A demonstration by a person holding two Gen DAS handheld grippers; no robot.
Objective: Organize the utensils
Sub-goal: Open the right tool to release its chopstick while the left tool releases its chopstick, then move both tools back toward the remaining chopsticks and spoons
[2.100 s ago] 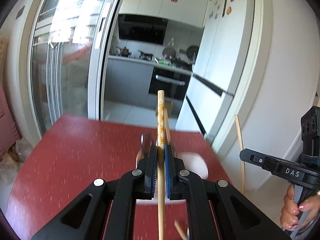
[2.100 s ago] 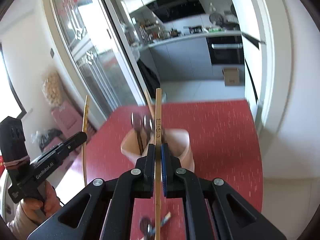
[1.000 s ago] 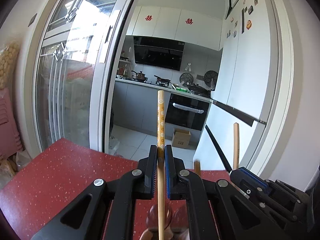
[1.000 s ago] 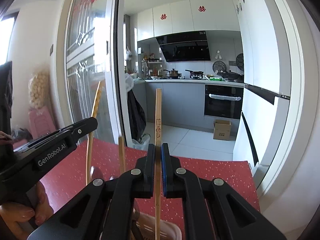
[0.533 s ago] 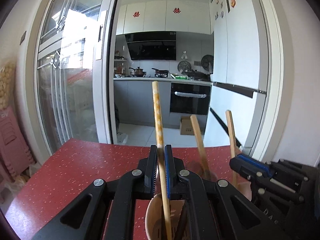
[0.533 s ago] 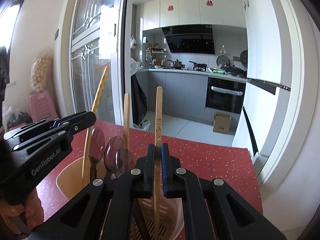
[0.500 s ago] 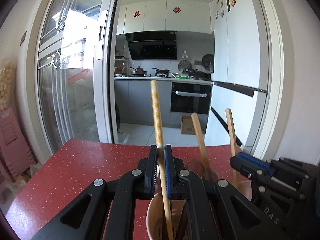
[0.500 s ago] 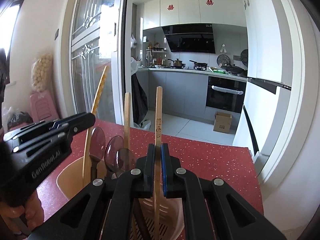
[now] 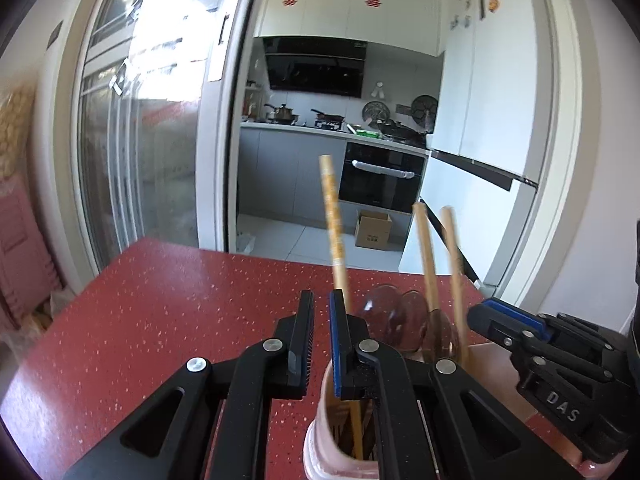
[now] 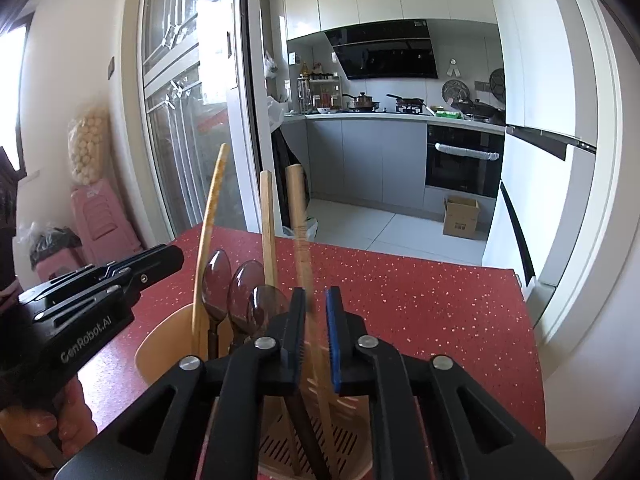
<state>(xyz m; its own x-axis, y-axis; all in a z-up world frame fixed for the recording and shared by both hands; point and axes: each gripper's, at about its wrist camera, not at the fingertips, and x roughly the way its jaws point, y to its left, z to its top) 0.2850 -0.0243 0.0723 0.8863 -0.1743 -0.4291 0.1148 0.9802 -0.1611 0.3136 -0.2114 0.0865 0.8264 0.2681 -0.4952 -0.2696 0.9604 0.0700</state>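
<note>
- Left gripper (image 9: 320, 332) stands slightly parted, gripping nothing; the patterned chopstick (image 9: 334, 236) leans past the outer side of its blue-padded finger, toward 12 o'clock.
- Right gripper (image 10: 314, 336) is likewise a little apart; a blurred wooden chopstick (image 10: 299, 240) runs loose through the gap.
- The pink utensil holder (image 10: 160, 354) sits on the red table (image 10: 432, 304) under both grippers.
- Only the right view shows the holder's slotted floor and three dark spoons (image 10: 240, 284) at 10 o'clock.
- Only the left view shows the open table to 9 o'clock.
</note>
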